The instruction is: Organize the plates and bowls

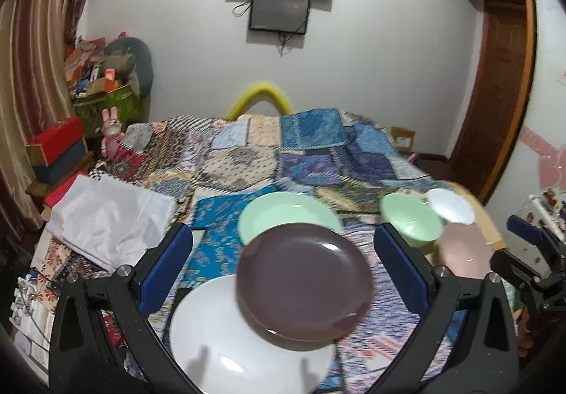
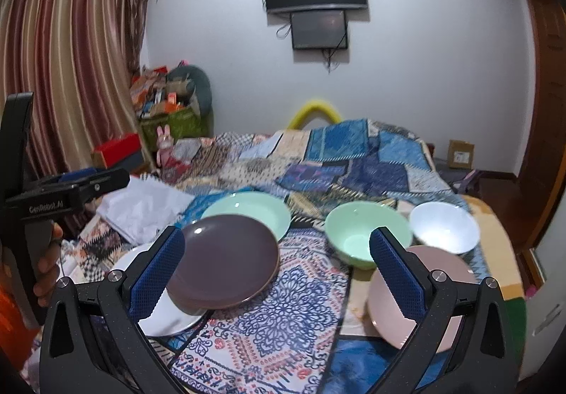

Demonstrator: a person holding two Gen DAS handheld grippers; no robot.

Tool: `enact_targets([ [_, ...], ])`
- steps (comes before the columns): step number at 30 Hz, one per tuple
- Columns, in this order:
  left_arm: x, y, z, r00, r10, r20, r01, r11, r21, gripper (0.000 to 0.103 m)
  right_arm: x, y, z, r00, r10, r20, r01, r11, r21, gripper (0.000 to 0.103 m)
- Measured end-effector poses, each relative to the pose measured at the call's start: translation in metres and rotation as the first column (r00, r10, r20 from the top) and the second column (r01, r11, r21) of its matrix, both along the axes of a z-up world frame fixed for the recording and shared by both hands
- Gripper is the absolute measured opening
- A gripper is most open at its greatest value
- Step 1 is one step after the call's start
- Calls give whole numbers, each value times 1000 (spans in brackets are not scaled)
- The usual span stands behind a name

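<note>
Nearest the cameras on the bed (image 1: 247,153), the left gripper (image 1: 283,259) and right gripper (image 2: 276,270) both stand spread wide, holding nothing. Between the left gripper's blue pads lies the brown plate (image 1: 304,280), tilted, its near edge resting on the white plate (image 1: 226,341). It looks glazed, stiff and breakable, likely slippery; the raised far rim seems the best place to pinch. Near the right gripper sits the pink bowl (image 2: 445,288), with a thin rim to grip. Behind come the green bowl (image 2: 357,235) and white bowl (image 2: 442,227), close together, then the green plate (image 2: 254,210), partly overlapped by the brown one.
</note>
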State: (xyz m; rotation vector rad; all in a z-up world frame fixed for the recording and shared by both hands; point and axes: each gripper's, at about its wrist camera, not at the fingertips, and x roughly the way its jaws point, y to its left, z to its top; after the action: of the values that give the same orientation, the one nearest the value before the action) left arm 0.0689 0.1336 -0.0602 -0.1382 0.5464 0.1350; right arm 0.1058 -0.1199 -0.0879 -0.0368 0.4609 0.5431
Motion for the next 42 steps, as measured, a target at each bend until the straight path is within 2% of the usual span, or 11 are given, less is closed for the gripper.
enact_targets([
  [3,15,12,-18,998,2,-60,-2,1000,8,103,12,13,-11,999,13,-37,-13,1000,-20,103],
  [11,47,44,-69,985,-37,-171,27,998,-58,103,47,36,-52,983,33,-183,-45,997,-61,102],
  [12,50,46,-74,983,-44,-179,34,997,-63,102,50,38,-57,979,35,-201,-49,997,-66,99],
  [16,64,51,-95,967,-65,-245,50,996,-67,84,62,49,-75,961,49,-271,-73,994,-79,88],
  [21,77,55,-118,943,-103,-317,77,993,-93,66,73,61,-91,954,52,-295,-86,991,-103,78],
  [25,83,57,-128,931,-116,-345,80,990,-115,61,82,66,-102,941,60,-334,-99,990,-103,68],
  [27,86,58,-132,928,-119,-353,81,989,-122,53,85,67,-107,932,64,-357,-105,989,-99,59],
  [30,92,57,-136,921,-130,-368,87,988,-129,45,89,70,-112,923,72,-377,-116,989,-94,52],
  [33,96,56,-139,917,-136,-375,89,986,-138,42,92,72,-116,920,73,-385,-117,989,-92,47],
  [35,98,57,-142,913,-140,-383,88,985,-151,35,94,71,-118,917,75,-393,-117,990,-84,43],
  [42,103,56,-147,902,-143,-408,81,983,-167,32,101,73,-123,904,79,-421,-118,991,-68,32],
])
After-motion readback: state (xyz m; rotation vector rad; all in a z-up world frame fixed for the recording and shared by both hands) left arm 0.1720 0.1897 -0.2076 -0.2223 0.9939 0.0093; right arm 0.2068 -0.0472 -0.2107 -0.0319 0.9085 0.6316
